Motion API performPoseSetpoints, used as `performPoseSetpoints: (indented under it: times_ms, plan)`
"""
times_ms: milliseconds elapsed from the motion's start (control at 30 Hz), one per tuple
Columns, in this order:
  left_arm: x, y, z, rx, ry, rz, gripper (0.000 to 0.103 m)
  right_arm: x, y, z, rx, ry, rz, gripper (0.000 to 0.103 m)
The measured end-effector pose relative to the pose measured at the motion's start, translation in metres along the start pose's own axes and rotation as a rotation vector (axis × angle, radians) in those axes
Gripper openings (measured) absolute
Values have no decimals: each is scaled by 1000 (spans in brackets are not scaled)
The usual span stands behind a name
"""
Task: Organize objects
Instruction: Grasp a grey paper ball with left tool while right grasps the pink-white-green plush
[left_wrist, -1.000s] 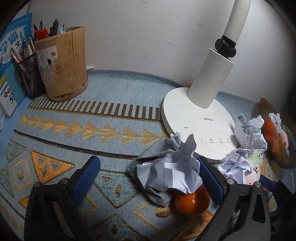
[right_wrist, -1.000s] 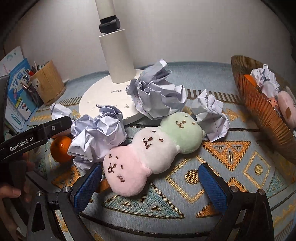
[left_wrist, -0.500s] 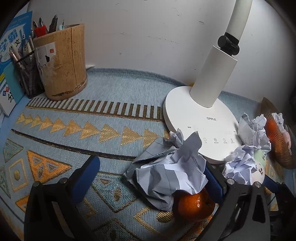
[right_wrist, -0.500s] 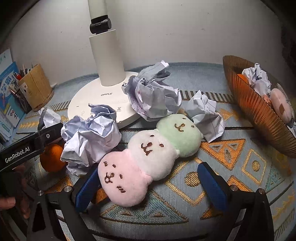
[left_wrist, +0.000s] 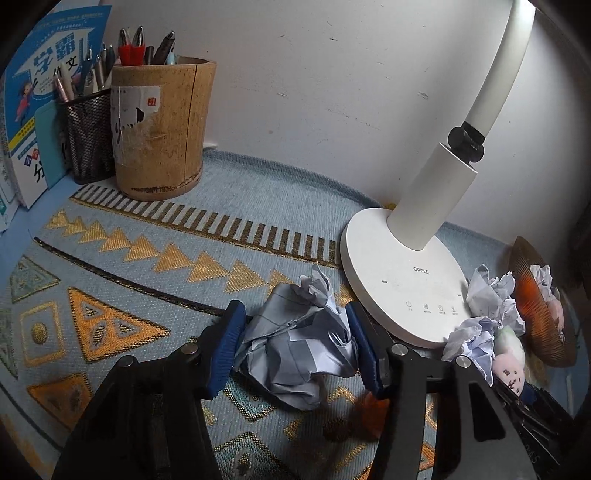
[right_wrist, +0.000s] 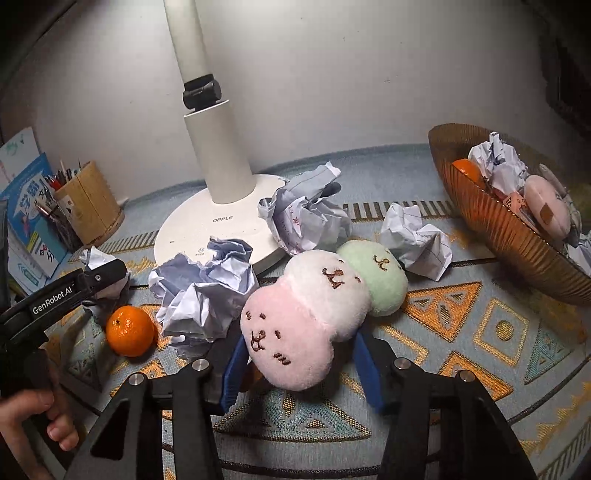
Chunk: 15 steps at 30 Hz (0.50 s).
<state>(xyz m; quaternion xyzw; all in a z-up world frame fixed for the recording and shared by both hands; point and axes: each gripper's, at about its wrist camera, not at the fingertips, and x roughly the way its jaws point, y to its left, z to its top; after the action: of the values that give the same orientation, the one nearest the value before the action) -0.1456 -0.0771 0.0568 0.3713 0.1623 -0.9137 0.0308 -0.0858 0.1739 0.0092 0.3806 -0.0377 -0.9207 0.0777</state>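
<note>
Both of my grippers have just been closing: the left gripper (left_wrist: 295, 350) now pinches a crumpled paper ball (left_wrist: 299, 347), the right gripper (right_wrist: 301, 363) squeezes the plush toy (right_wrist: 314, 306) by its pink end. Each grip looks ready for lifting off the patterned mat (right_wrist: 480, 325). Farther right waits the ribbed bowl (right_wrist: 491, 225), already holding paper and an orange, so I judge that the destination.

I'm looking at a home study desk: a white desk lamp (left_wrist: 402, 280) against the wall, pen holders (left_wrist: 157, 129) and schoolbooks (left_wrist: 33, 99) left of it, patterned mat (left_wrist: 147, 258) beneath.
</note>
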Motion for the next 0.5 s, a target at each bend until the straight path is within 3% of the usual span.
performPoseSetpoints:
  times_ms: [167, 500]
  plan:
    - [-2, -3, 4, 41, -12, 36, 53, -18, 13, -1, -42, -94, -30, 51]
    - [-13, 1, 2, 21, -12, 49, 54, -28, 23, -1, -73, -185, -52, 51]
